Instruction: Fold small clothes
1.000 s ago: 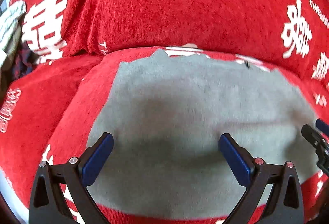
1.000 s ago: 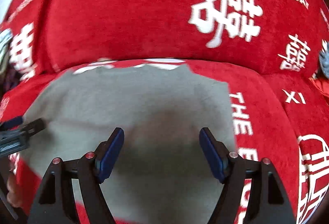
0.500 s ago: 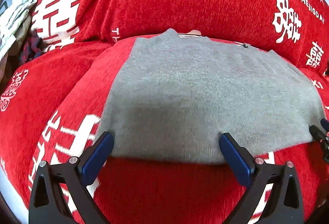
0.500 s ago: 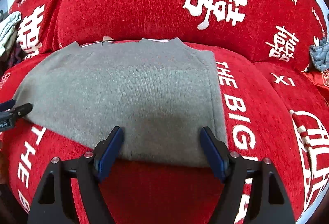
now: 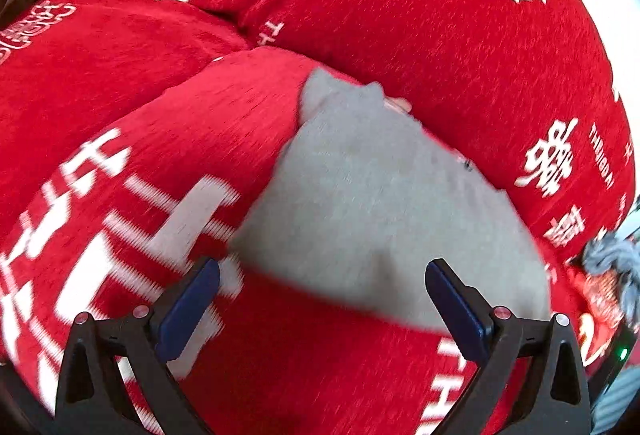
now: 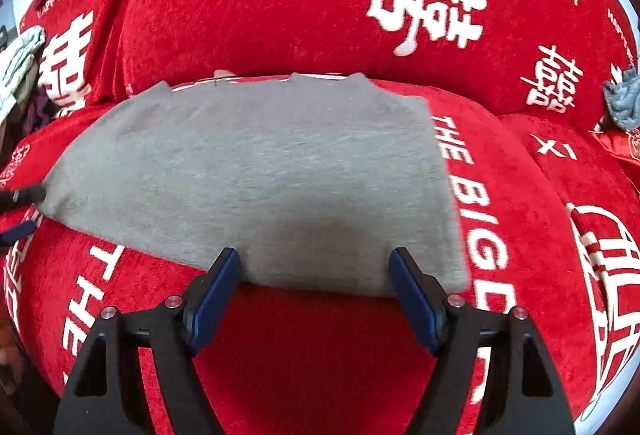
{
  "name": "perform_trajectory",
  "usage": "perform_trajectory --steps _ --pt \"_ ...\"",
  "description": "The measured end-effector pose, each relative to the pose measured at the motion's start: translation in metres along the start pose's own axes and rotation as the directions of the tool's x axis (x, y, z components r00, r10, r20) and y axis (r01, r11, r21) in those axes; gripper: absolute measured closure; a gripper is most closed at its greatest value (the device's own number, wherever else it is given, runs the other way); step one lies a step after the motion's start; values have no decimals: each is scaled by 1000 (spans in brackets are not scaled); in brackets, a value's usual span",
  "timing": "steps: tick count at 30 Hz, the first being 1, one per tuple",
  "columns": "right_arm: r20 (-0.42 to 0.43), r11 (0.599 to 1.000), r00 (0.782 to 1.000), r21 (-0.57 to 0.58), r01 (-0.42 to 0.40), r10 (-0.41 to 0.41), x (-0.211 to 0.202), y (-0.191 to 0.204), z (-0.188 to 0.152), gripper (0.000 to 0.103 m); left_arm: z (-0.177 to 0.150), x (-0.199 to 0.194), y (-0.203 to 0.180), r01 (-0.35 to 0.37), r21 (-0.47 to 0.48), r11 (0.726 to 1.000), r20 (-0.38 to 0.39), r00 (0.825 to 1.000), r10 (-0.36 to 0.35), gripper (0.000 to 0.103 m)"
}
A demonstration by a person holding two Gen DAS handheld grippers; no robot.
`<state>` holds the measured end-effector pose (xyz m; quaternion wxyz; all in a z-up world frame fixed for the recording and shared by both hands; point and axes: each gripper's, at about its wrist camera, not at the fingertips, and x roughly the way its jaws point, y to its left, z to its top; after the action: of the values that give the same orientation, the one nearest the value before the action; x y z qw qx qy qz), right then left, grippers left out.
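Both my grippers spread wide, holding nothing: left gripper (image 5: 322, 297), right gripper (image 6: 316, 287). Gray garment (image 6: 256, 171) lies folded flat on red sofa seat (image 6: 312, 347), just ahead of right fingertips. No containers I can see. Small gray cloth (image 6: 622, 97) at sofa's right end.

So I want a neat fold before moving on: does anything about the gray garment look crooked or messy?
Nothing stands out. The gray garment lies flat on the red sofa cover, edges fairly straight, no bunching. Both grippers, left and right, are open at its near edge and not gripping it.
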<state>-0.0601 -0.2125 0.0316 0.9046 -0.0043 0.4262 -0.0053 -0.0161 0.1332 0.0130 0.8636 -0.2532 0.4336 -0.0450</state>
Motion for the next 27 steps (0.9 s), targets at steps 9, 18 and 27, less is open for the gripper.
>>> perform_trajectory --steps 9,18,27 --pt "3 998 1000 -61 19 -19 3 23 23 24 4 17 26 211 -129 969 23 978 -209 73" --pt "-35 983 994 -150 -103 99 42 94 94 23 14 25 40 307 -183 934 39 952 -305 82" --pt "-260 942 920 -85 -325 294 129 190 172 23 11 21 41 307 -166 937 60 952 -301 83"
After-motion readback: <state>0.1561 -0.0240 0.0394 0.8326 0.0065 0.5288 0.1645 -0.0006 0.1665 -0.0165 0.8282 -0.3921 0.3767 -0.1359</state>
